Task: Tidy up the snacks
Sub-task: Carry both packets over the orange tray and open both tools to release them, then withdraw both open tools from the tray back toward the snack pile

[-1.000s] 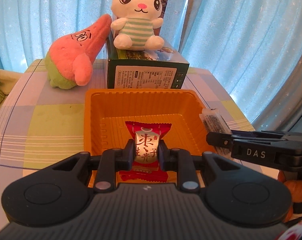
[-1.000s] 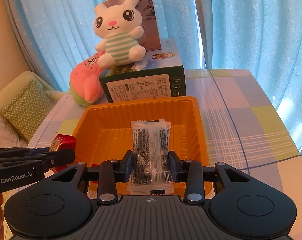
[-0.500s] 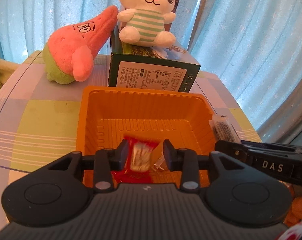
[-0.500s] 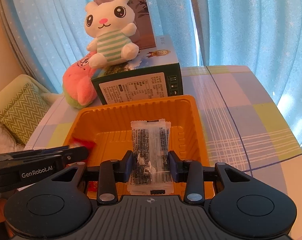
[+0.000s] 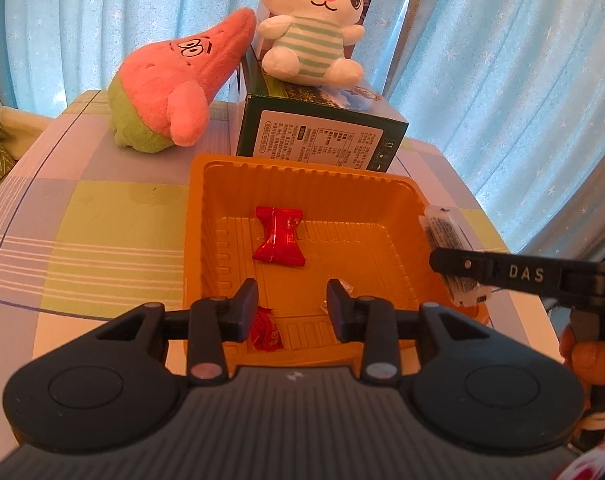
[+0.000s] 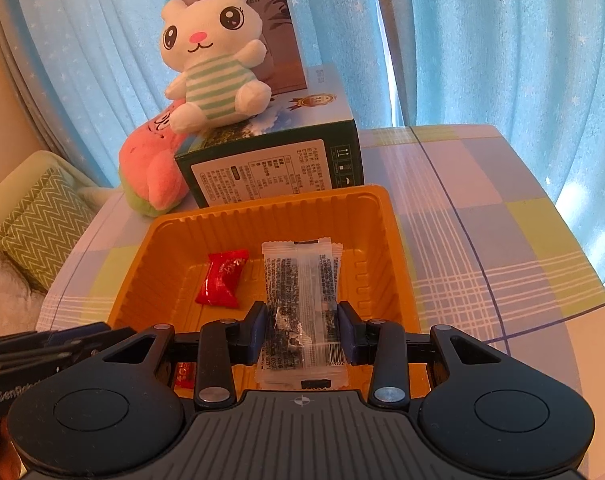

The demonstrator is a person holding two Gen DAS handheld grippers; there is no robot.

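Note:
An orange plastic tray (image 5: 406, 204) (image 6: 386, 232) sits on the checked table. A red wrapped candy (image 5: 279, 236) (image 6: 221, 278) lies on the tray's floor. My left gripper (image 5: 292, 305) is open and empty above the tray's near edge. A second red candy (image 5: 264, 330) lies beside the left finger, and a bit of clear wrapper (image 5: 329, 306) by the right finger. My right gripper (image 6: 302, 330) is shut on a clear packet of dark snack (image 6: 300, 300) and holds it over the tray's right half. The packet also shows in the left wrist view (image 5: 448, 236).
A green carton (image 5: 322, 136) (image 6: 274, 164) stands just behind the tray with a white bunny plush (image 5: 314, 24) (image 6: 210, 56) on top. A pink star plush (image 5: 174, 92) (image 6: 154, 168) lies left of it. Blue curtains hang behind the table. A sofa cushion (image 6: 34, 224) is at the left.
My left gripper opened and let go of the red candy, which dropped onto the tray floor. The right gripper moved slightly over the tray, holding the clear packet.

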